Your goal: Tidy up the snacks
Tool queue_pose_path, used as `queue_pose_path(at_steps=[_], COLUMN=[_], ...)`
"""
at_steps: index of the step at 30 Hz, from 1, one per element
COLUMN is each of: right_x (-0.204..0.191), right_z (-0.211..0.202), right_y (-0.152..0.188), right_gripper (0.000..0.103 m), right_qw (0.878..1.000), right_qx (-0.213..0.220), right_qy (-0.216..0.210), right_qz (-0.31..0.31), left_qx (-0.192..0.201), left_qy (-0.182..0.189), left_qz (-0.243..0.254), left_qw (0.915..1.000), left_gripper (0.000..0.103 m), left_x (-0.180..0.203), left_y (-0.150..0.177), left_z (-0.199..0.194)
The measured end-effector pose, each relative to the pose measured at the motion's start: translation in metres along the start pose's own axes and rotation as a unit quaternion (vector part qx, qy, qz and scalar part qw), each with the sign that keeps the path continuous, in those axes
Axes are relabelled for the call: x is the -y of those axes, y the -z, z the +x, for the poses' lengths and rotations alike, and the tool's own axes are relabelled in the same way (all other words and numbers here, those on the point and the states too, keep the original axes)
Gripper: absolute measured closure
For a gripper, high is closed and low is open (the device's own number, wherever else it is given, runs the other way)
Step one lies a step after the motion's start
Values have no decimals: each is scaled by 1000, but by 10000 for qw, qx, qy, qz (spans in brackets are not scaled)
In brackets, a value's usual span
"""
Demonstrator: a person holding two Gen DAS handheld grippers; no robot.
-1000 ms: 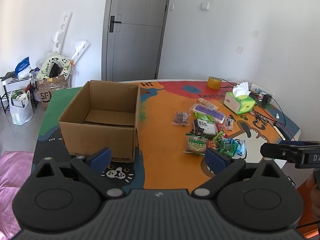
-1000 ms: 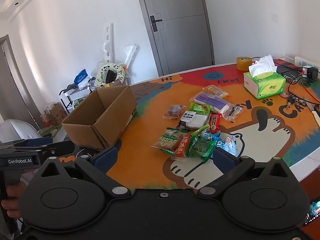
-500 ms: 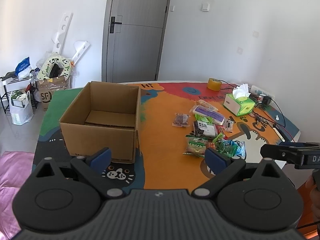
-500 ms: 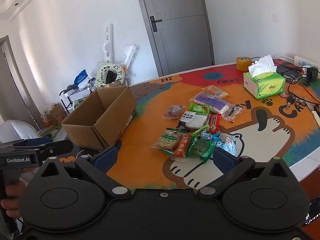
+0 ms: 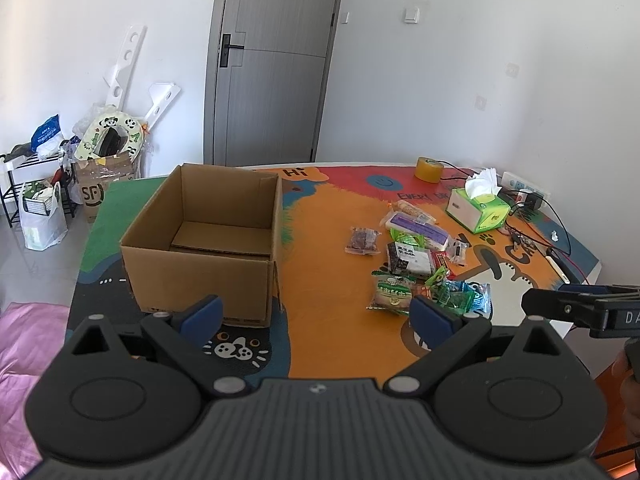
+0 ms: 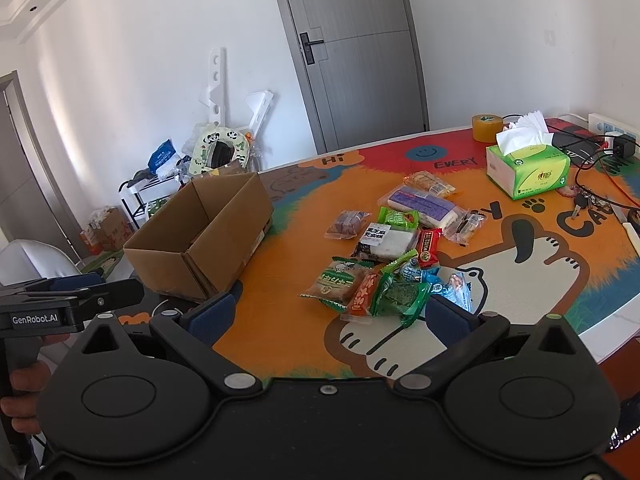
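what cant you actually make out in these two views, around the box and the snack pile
- Cardboard box floor: left wrist view, front wall hides the near part; right wrist view, side wall hides nearly all.
- Snack pile: lower packets overlapped by upper ones; most label print too small.
- Near table edge: both views, gripper bodies cover it.
- Right gripper seen from the left wrist view: cut off by the frame edge.

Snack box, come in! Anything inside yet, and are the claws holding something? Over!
Left gripper open, holding nothing. Right gripper open, holding nothing. Cardboard box shows no snacks inside; snack pile on the table beside it. Nothing between them.
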State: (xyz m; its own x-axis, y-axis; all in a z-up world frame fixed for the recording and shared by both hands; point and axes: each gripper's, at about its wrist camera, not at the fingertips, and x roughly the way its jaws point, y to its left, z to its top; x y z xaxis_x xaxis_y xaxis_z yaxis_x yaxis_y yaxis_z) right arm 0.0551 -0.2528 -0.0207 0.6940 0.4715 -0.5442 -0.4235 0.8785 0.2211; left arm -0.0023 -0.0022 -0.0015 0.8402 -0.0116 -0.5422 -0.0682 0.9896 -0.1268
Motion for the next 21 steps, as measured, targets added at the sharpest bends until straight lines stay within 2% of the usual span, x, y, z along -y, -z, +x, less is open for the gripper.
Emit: queue_pose_path(at_steps=[21], right_x=[6], right_z=[3], right_y=[2], right_gripper=[0], right_qw=[10000], right_qx=[52], right_qy=[11], right_qz=[-35], left_qx=[37], left_qy=[25], left_qz=[-1], left_qw=[10000], left_gripper=[4], left_x=[1], left_y=[1], left_z=[3])
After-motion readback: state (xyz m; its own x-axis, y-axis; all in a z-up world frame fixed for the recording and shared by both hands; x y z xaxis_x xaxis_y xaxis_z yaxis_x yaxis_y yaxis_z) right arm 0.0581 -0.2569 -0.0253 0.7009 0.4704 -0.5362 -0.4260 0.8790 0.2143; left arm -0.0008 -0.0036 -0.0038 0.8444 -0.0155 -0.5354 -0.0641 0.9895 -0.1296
